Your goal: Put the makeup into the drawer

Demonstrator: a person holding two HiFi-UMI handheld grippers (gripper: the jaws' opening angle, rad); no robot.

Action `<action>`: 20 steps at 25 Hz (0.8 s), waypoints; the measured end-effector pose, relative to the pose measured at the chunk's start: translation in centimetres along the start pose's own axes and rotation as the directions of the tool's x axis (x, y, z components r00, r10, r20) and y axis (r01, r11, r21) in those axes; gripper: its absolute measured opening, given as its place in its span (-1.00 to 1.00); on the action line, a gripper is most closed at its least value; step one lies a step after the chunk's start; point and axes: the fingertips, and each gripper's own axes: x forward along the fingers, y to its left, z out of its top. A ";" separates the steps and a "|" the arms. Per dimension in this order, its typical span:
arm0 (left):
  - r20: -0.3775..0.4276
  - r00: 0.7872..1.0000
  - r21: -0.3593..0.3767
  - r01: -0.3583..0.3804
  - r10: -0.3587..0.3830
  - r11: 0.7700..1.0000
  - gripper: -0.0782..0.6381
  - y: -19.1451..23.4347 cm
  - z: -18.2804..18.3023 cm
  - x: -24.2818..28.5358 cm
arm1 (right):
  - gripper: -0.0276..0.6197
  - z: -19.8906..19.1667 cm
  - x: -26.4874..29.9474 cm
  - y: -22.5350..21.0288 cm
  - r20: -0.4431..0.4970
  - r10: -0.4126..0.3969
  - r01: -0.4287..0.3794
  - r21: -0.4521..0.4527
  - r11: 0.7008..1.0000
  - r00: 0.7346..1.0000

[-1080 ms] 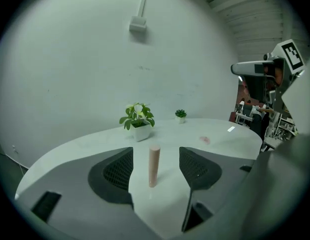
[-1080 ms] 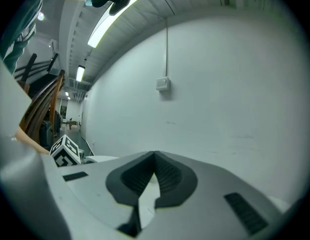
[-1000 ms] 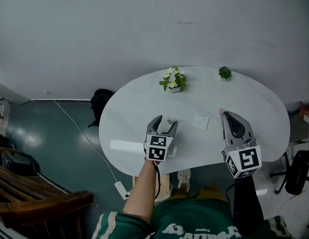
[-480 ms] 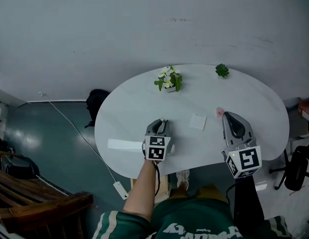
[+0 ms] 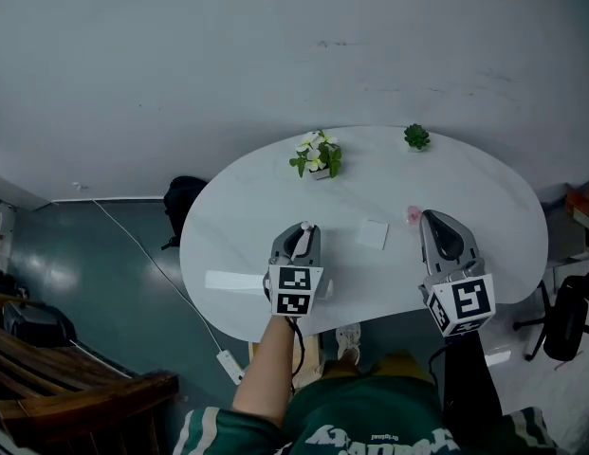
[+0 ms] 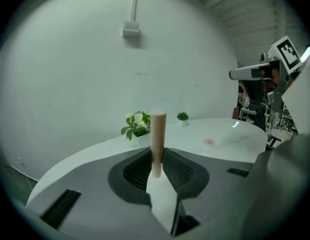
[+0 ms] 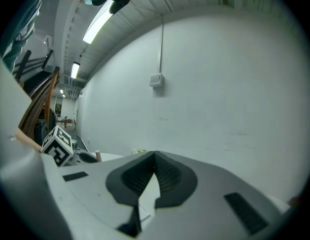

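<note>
A beige makeup tube (image 6: 157, 132) stands upright between the pads of my left gripper (image 6: 157, 160), whose jaws have just been closing and now press on its lower end. In the head view the left gripper (image 5: 304, 228) hovers over the front left of the white oval table (image 5: 266, 197), and the tube (image 5: 309, 226) pokes out at its tips. My right gripper (image 5: 432, 219) hangs over the table's front right, jaws together with nothing in them. The right gripper (image 7: 154, 159) view shows the left gripper's marker cube (image 7: 57, 146) at far left.
A long white flat piece (image 5: 232, 280) lies at the table's front left edge. A white square (image 5: 373, 234) and a small pink thing (image 5: 414, 214) sit between the grippers. A flower pot (image 5: 315, 155) and a small green plant (image 5: 416, 137) stand at the back.
The left gripper's jaws, wide around the tube a second ago, have shut on it, and the gripper has risen a little with it. The right gripper has stayed put.
</note>
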 end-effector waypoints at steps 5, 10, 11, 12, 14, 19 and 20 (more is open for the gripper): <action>0.077 0.997 0.010 0.006 -0.006 1.000 -0.58 -0.8 4.6 -2.2 | -0.91 1.0 -0.7 -0.5 0.026 -0.011 0.011 -0.005 1.000 1.000; 0.131 0.991 -0.002 0.022 -0.021 1.000 -0.58 -2.0 8.5 -4.9 | -0.91 2.3 -2.3 -1.0 0.060 -0.024 0.024 -0.009 1.000 0.998; 0.140 0.990 -0.002 0.028 -0.027 1.000 -0.58 -2.4 9.1 -5.4 | -0.91 2.5 -2.6 -1.2 0.064 -0.026 0.026 -0.010 1.000 0.998; 0.150 0.988 -0.002 0.035 -0.034 0.999 -0.58 -2.8 9.7 -5.9 | -0.90 2.6 -3.0 -1.4 0.067 -0.028 0.029 -0.011 1.000 0.997; 0.168 0.985 0.000 0.044 -0.043 0.999 -0.58 -3.6 10.7 -6.9 | -0.90 2.9 -3.8 -1.8 0.075 -0.033 0.034 -0.010 0.999 0.997; 0.216 0.975 0.004 0.040 -0.040 0.999 -0.58 -5.8 13.5 -10.2 | -0.91 4.3 -5.5 -2.7 0.112 -0.026 0.027 -0.007 1.000 0.993; 0.230 0.973 0.009 0.035 -0.036 0.999 -0.58 -6.3 14.1 -10.9 | -0.90 4.5 -5.8 -2.9 0.118 -0.021 0.022 -0.003 1.000 0.993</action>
